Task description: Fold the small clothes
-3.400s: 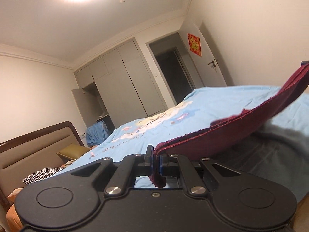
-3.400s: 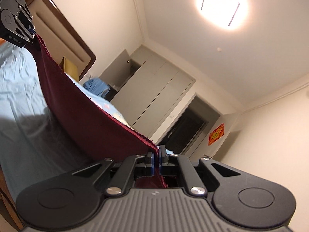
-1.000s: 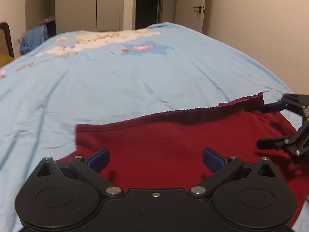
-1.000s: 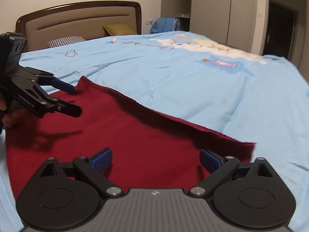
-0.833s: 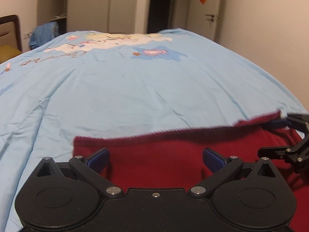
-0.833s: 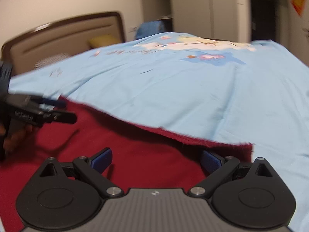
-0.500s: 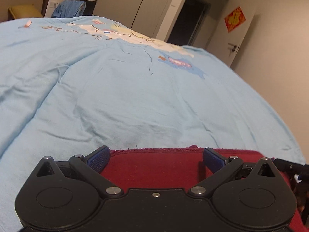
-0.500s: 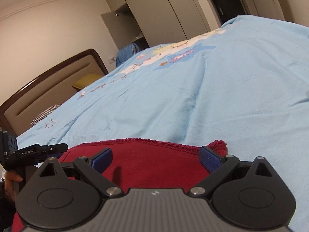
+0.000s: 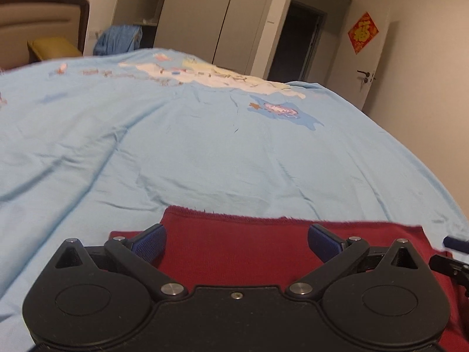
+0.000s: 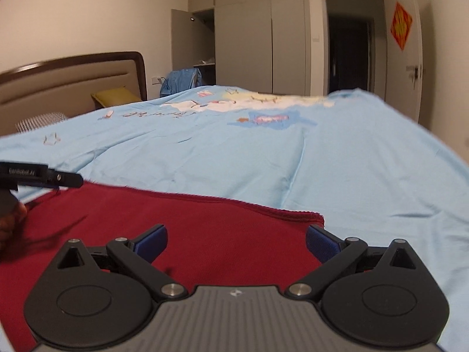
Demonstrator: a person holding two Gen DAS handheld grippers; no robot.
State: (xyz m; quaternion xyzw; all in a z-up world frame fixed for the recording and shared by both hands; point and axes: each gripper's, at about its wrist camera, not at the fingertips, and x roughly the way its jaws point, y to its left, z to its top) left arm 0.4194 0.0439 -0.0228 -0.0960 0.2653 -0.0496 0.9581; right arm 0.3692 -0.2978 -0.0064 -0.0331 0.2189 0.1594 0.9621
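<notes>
Left wrist view: the left claw (image 9: pixel 236 242) has its blue-padded fingers (image 9: pixel 149 242) spread wide apart, holding nothing, just above the dark red cloth (image 9: pixel 240 249). The cloth lies flat at the near edge of the bed (image 9: pixel 205 146), on its light blue cover, its far hem running straight across. At the right edge of the view a part of the right claw (image 9: pixel 453 259) shows beside the cloth's right end.

Right wrist view: the right claw (image 10: pixel 236 242) is likewise spread wide and empty over the dark red cloth (image 10: pixel 176 226), near its right corner. The left claw (image 10: pixel 44 176) reaches in from the left over the cloth's far left corner; a headboard (image 10: pixel 73 79) and wardrobe (image 10: pixel 249 35) stand behind the bed (image 10: pixel 293 161)
</notes>
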